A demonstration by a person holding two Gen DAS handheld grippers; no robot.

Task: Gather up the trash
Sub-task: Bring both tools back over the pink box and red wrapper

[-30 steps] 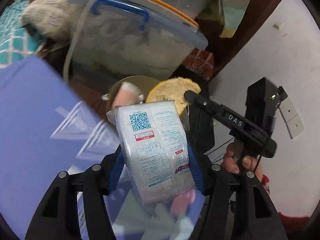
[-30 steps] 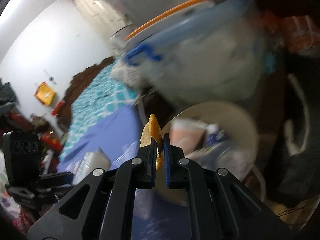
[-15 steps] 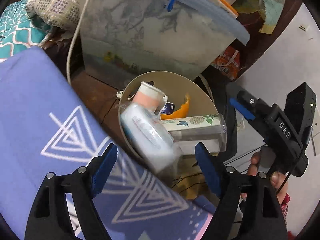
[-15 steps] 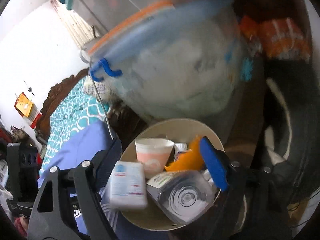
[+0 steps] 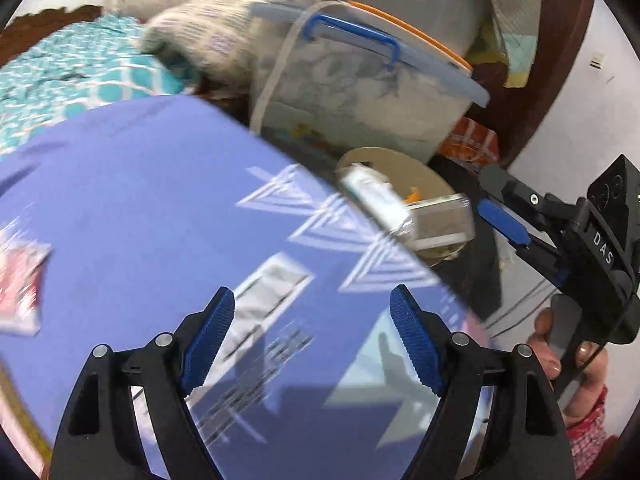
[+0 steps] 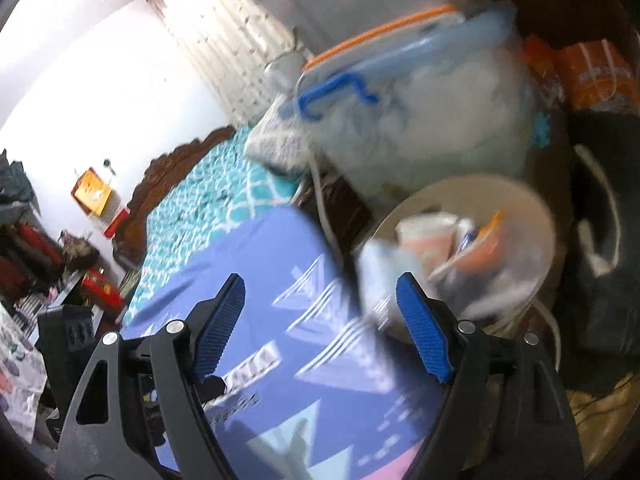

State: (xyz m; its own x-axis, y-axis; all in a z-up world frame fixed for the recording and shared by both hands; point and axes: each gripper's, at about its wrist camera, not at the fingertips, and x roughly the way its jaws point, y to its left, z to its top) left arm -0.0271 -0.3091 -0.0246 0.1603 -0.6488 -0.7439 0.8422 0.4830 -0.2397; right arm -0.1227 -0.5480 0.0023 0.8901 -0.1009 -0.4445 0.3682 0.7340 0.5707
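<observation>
A round beige bin (image 5: 404, 162) stands beside the blue patterned table cloth (image 5: 140, 200). It holds a white packet (image 5: 374, 196), a clear box (image 5: 440, 224), a cup and orange peel. It also shows blurred in the right wrist view (image 6: 532, 216). My left gripper (image 5: 310, 340) is open and empty over the cloth. My right gripper (image 6: 320, 324) is open and empty over the cloth, left of the bin; it also shows in the left wrist view (image 5: 512, 216). A red and white wrapper (image 5: 18, 284) and a flat silver wrapper (image 5: 268, 292) lie on the cloth.
A clear storage box (image 5: 360, 96) with a blue handle stands behind the bin. A teal bedspread (image 5: 72, 80) and a knitted cushion (image 5: 208, 40) lie beyond the cloth. A dark bag (image 6: 600, 240) sits right of the bin. A white wall (image 5: 592, 112) is at the right.
The left gripper opened and dropped the white packet into the bin. The right gripper opened and dropped the orange peel there. Both have pulled back over the cloth.
</observation>
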